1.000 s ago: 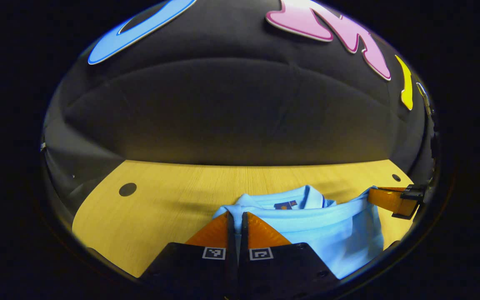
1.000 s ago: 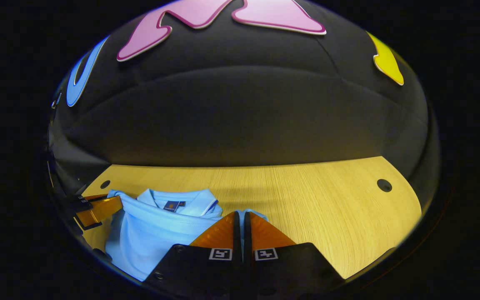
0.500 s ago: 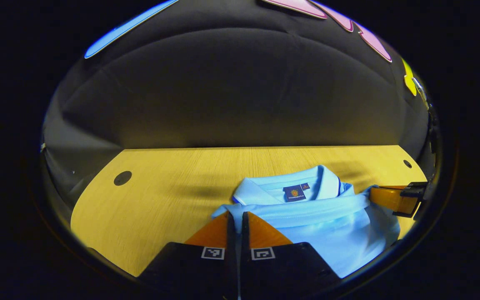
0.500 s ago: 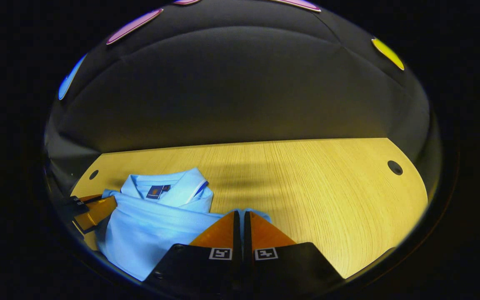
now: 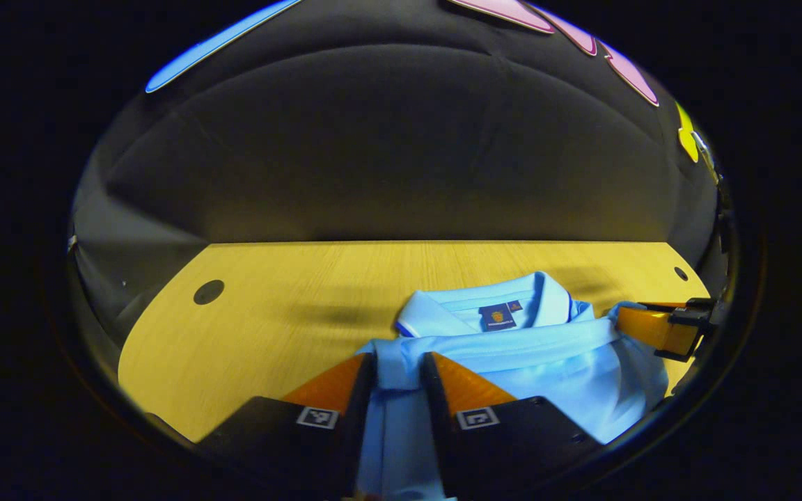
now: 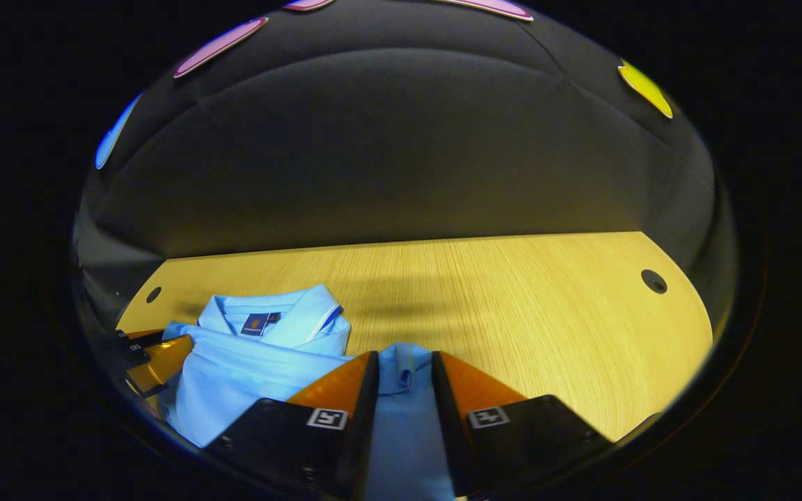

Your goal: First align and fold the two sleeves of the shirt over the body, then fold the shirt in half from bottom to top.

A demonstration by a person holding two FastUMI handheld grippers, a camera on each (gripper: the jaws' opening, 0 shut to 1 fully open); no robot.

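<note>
A light blue polo shirt (image 5: 533,351) lies folded on the wooden table, its collar (image 5: 491,309) toward the far wall. My left gripper (image 5: 397,362) is open, with the folded hem's left corner lying loose between its fingers. My right gripper (image 6: 404,358) is open too, and the hem's right corner rests in its gap. In the right gripper view the shirt (image 6: 248,369) spreads to the left. Each view catches the other gripper's fingers (image 5: 655,327) (image 6: 157,355) at the shirt's far side.
The wooden table (image 5: 269,327) (image 6: 547,313) runs back to the black cloth wall. Small round holes (image 5: 208,291) (image 6: 654,281) sit near its far corners. Bare wood lies left of the shirt in the left gripper view and right of it in the right gripper view.
Both grippers carried the hem forward and down toward the collar, then their fingers parted, letting go of the cloth, which now lies loose between them.
</note>
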